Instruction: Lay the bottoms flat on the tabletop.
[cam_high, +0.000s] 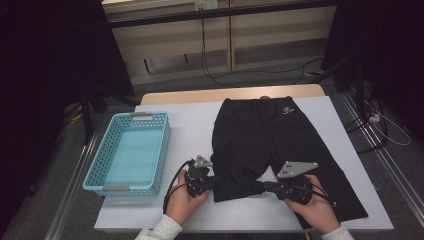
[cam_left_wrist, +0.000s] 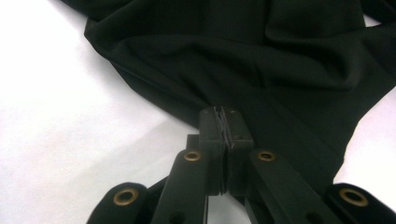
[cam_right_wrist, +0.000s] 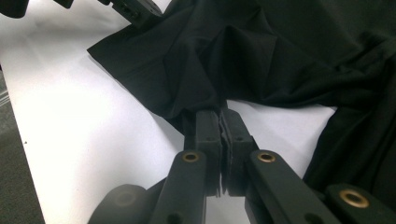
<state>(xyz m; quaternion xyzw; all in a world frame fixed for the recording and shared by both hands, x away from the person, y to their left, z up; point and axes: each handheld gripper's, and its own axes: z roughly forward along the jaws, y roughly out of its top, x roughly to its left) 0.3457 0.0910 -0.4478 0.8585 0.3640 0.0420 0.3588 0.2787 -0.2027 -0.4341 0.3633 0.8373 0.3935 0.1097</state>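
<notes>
High view: black shorts are spread on the white table, beside a blue basket. The near leg's hem is pinched by the left gripper and right gripper, both clamped tight on the fabric.

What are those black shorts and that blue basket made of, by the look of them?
The black shorts look like a thin, matte, soft knit or synthetic cloth: they fold and bunch softly where the tongs pinch them. The blue basket looks like moulded plastic, slightly glossy, its walls pierced with rows of small holes.
</notes>
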